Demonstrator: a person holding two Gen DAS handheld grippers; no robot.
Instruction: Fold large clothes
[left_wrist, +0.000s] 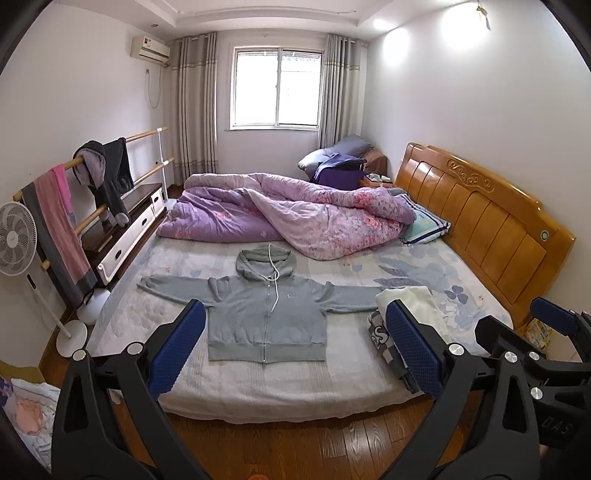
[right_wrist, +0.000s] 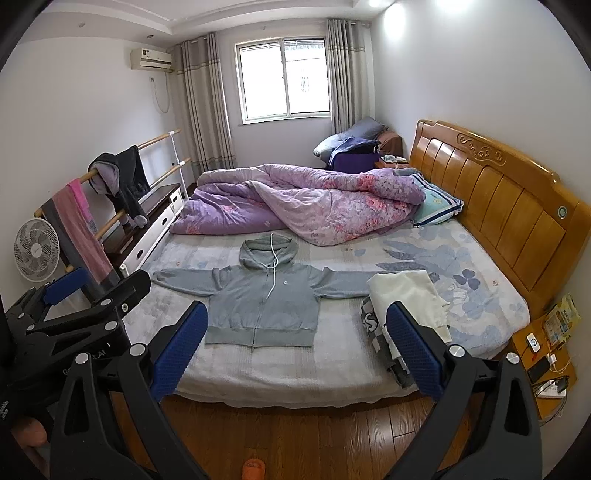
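Note:
A grey zip-up hoodie (left_wrist: 267, 314) lies flat on the bed, front up, sleeves spread to both sides, hood toward the quilt. It also shows in the right wrist view (right_wrist: 264, 304). My left gripper (left_wrist: 295, 325) is open and empty, held above the floor before the bed's near edge. My right gripper (right_wrist: 295, 325) is open and empty, beside the left one. The right gripper also shows at the right edge of the left wrist view (left_wrist: 532, 325), and the left gripper at the left edge of the right wrist view (right_wrist: 96, 284).
A pile of folded clothes (left_wrist: 406, 314) lies on the bed right of the hoodie. A purple quilt (left_wrist: 295, 214) is bunched at the far side. A wooden headboard (left_wrist: 480, 218) stands right. A rail with hanging clothes (left_wrist: 92, 192) and a fan (left_wrist: 14, 240) stand left. An orange slipper (right_wrist: 253, 469) lies on the floor.

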